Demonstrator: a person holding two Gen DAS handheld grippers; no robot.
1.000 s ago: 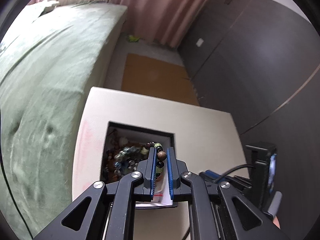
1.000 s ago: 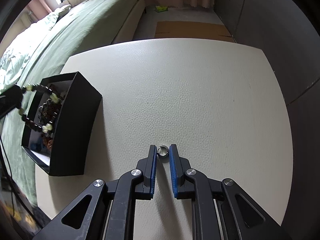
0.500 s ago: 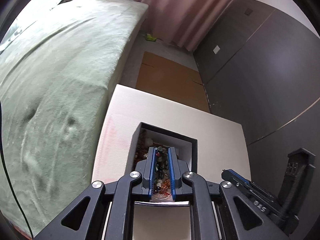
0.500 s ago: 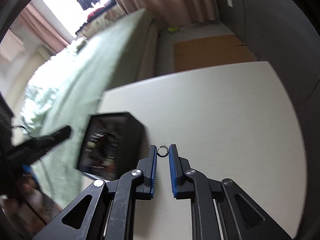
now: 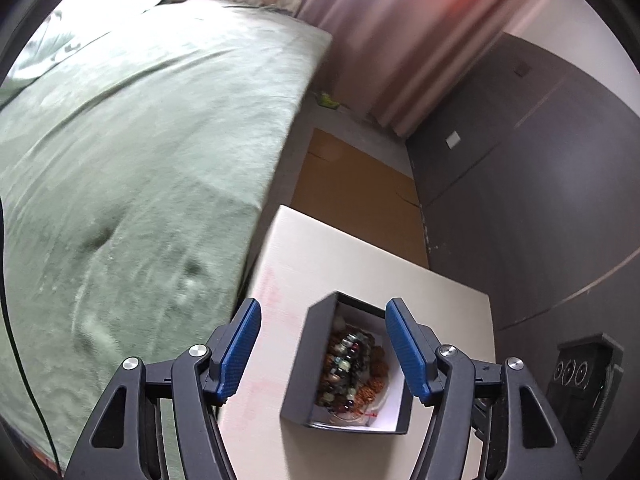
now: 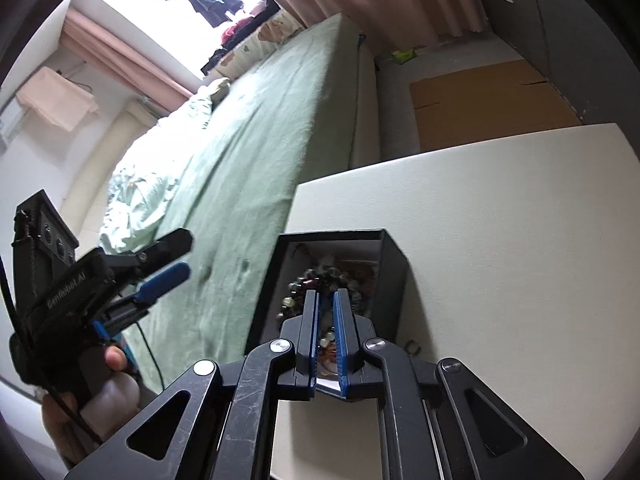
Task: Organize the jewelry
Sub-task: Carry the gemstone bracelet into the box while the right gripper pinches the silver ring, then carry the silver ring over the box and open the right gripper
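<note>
Left gripper (image 5: 324, 344) first, from its own camera: its blue ribbed pads stand wide apart. They have just been opening and nothing is caught between them. Through the gap, lower down, sits the black box (image 5: 298, 360), a square card box with a white lining. It rests near the edge of the surface (image 5: 420, 300), on the side next to the bed (image 5: 140, 140). A heap of bead bracelets (image 5: 348, 360) lies inside, round glossy beads in green, brown and dark glass, some strands knobbly like seeds. The surface is cream with a fine leathery grain. Beyond it are a flat sheet of cardboard (image 5: 352, 188) on the floor, a pink curtain (image 5: 392, 40) and a dark matt wardrobe (image 5: 520, 180).

From the right-hand camera, the right gripper (image 6: 326, 296) hangs over the open box with its pads drawn almost together, leaving only a slit. I can see nothing in that slit, so I can't say whether it carries anything small. Off to the side, a hand (image 6: 108, 380) holds the left gripper out over the green, fuzzy bedcover. Just beside the box's outer wall, on the surface, lies what looks like a small metal ring (image 6: 414, 347), half hidden by the gripper's frame.

My reading is that most of the job is done, with the bracelets gathered in the box. That small ring looks like the one piece left to go in.
</note>
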